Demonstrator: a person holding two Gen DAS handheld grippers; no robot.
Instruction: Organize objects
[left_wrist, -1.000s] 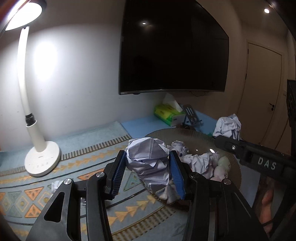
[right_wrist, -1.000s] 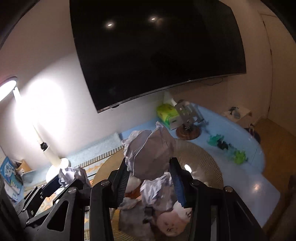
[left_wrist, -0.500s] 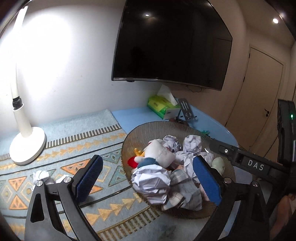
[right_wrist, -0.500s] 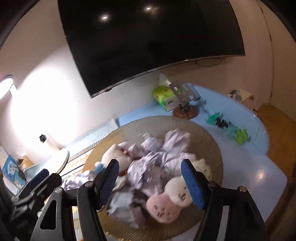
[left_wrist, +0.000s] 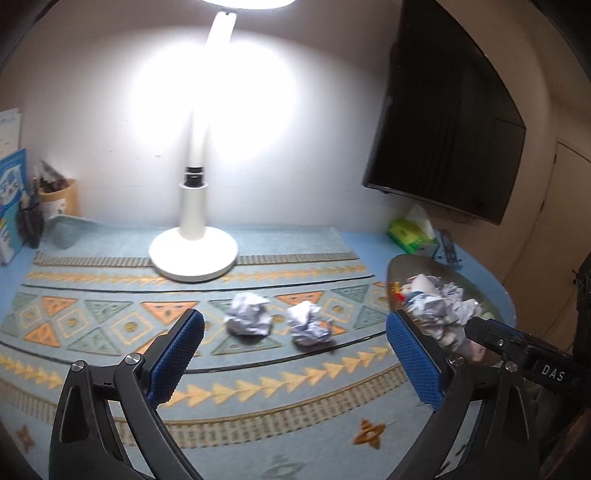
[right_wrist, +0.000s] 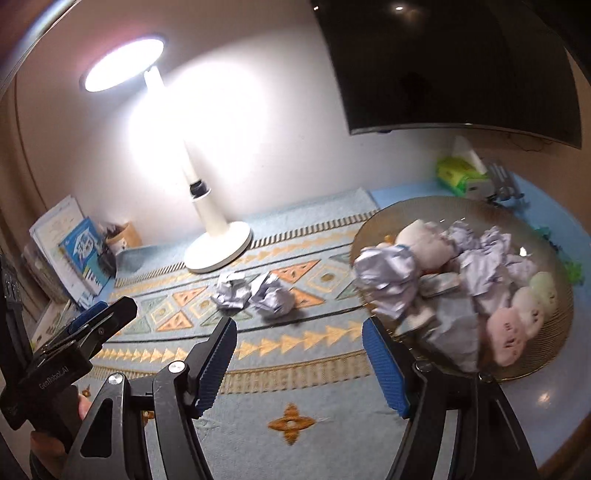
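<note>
Two crumpled balls of white paper, one (left_wrist: 248, 314) to the left and one (left_wrist: 308, 324) to the right, lie just beside each other on the pale blue woven mat with orange triangle patterns (left_wrist: 110, 317) that covers the bench, in front of the round base of a white desk lamp (left_wrist: 194, 254) shining against the wall. The left gripper (left_wrist: 295, 360) hovers above the mat with its blue-padded fingers (left_wrist: 177, 356) spread wide and nothing between them; its jaws have only just been opening, and both paper balls sit beyond the fingertips, untouched. The right gripper (right_wrist: 297, 363), seen from its own camera, also stands open and empty, its jaws likewise just parted, the fingers (right_wrist: 386, 365) about half spread over the mat. To its right a round brown wicker basket (right_wrist: 554, 332) holds a heap of crumpled paper (right_wrist: 391, 277) and small plush toys in pink, cream and pale green (right_wrist: 508, 332). The basket sits at the right end of the mat on the light blue bench. A large dark wall-mounted screen (left_wrist: 454, 122) hangs above, with a green tissue box (left_wrist: 410, 230) against the wall beneath it. Books and a beige pen holder (left_wrist: 59, 199) stand at the far left. The right camera also catches the left gripper's black body, held in a hand (right_wrist: 48, 443) at the lower left edge.
</note>
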